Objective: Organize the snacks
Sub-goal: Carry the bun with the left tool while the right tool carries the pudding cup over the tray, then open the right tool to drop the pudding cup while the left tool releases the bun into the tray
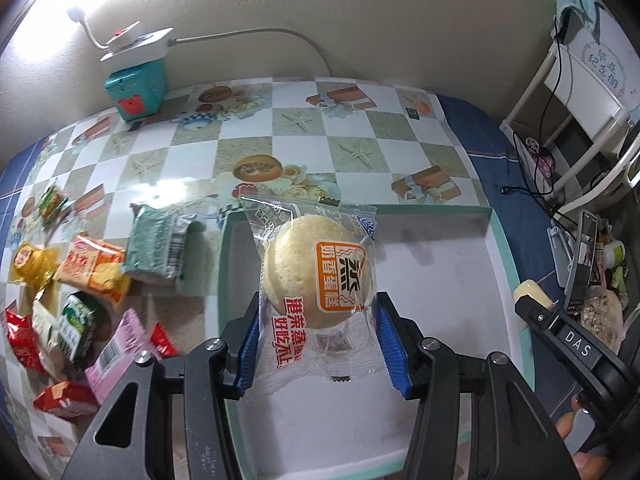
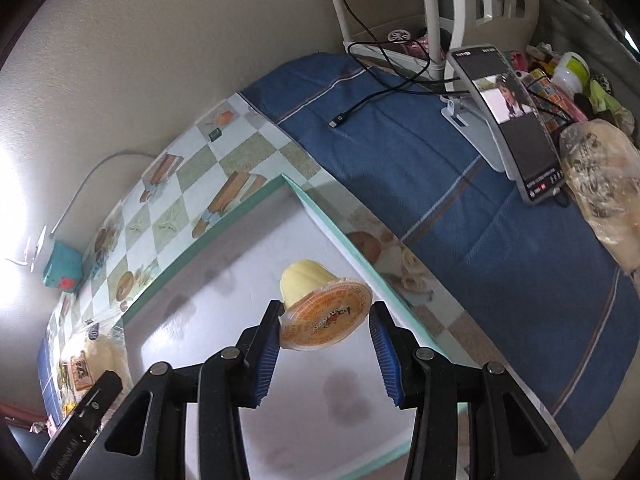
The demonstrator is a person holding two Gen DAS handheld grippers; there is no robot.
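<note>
We point our left gripper (image 1: 318, 344) steeply downward, its black arms spread in a V and its blue ribbed pads (image 1: 250, 346) pressed against the two sides of a clear-wrapped round pale sponge cake (image 1: 316, 276). Our right gripper (image 2: 324, 350) tilts down the same way, its blue pads (image 2: 267, 356) clamped on the rim of a small yellow jelly cup with an orange foil lid (image 2: 320, 310). Our fingertips (image 1: 570, 428) show on the right handle.

A wrapped cake (image 1: 320, 276) is being held above the tray (image 1: 440, 264); loose snack packets (image 1: 92, 280) are lying left of the tray on the table (image 1: 280, 128), a phone (image 2: 516, 128) right.
</note>
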